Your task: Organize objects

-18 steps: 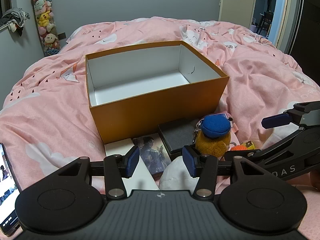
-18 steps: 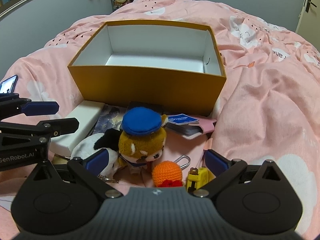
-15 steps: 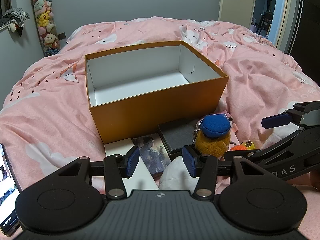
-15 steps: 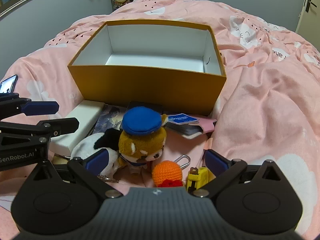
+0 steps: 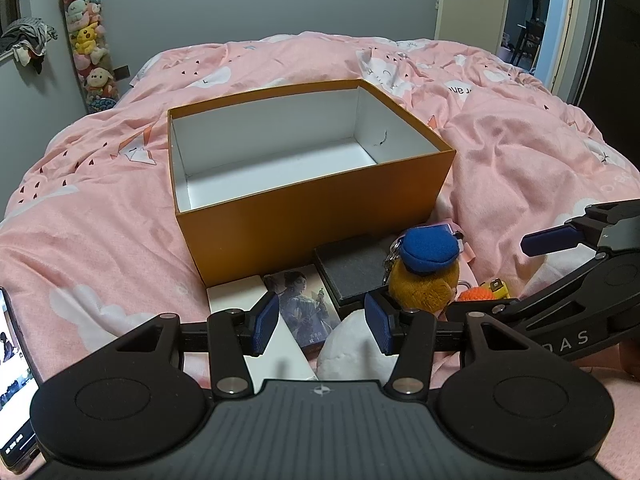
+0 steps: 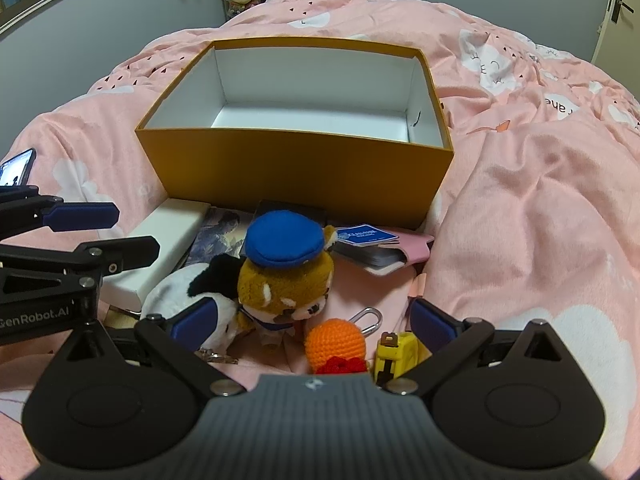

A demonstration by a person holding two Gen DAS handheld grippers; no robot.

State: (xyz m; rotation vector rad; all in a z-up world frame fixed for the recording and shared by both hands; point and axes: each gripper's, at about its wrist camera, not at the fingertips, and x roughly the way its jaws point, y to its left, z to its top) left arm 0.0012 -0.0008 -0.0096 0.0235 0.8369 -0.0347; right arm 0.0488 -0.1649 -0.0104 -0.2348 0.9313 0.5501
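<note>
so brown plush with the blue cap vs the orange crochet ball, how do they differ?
The brown plush is furry fabric; the orange crochet ball is knitted yarn. The plush is clearly bigger and has a face and cap; the ball is a plain round shape with a red part below. The plush lies nearer the orange box. Both lie loose on the pink duvet, outside the box.

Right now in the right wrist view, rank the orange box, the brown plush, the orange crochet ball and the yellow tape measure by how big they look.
1. Orange box
2. Brown plush
3. Crochet ball
4. Tape measure, partly hidden, so unsure against the ball.
</note>
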